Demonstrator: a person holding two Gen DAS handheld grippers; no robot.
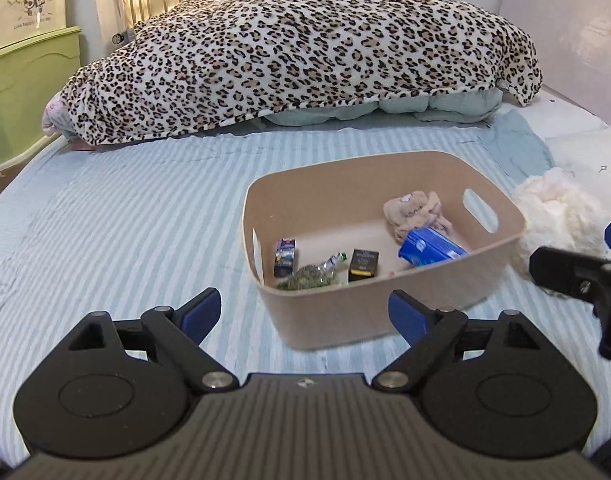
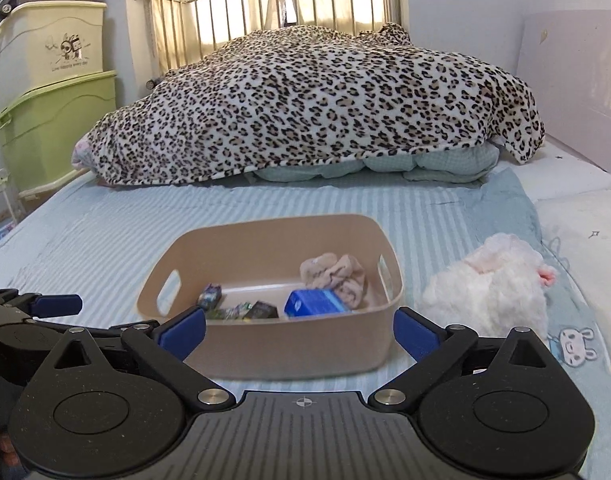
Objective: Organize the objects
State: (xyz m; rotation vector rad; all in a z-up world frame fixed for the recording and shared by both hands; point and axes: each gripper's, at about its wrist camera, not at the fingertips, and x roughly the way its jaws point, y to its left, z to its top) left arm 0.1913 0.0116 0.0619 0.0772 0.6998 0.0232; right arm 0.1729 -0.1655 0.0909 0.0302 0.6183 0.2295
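A beige plastic basket [image 1: 433, 304] [image 2: 289, 350] stands on the striped bed. In it lie a blue pack [image 1: 429, 247] [image 2: 315, 303], a pink crumpled cloth [image 1: 415, 212] [image 2: 335, 271], a black box [image 1: 363, 266] [image 2: 263, 310], a small dark box [image 1: 284, 258] [image 2: 210, 295] and a green packet [image 1: 311, 276] [image 2: 229, 313]. A white plush toy [image 1: 561, 220] [image 2: 489, 288] lies on the bed right of the basket. My left gripper [image 1: 305, 314] is open and empty before the basket's near left corner. My right gripper [image 2: 299, 332] is open and empty before its near wall.
A leopard blanket [image 1: 305, 52] [image 2: 313, 108] over bedding fills the far end of the bed. Green and cream storage bins [image 2: 53, 92] stand left of the bed. A wall panel [image 2: 577, 80] runs along the right. The right gripper's body shows at the left wrist view's right edge [image 1: 577, 276].
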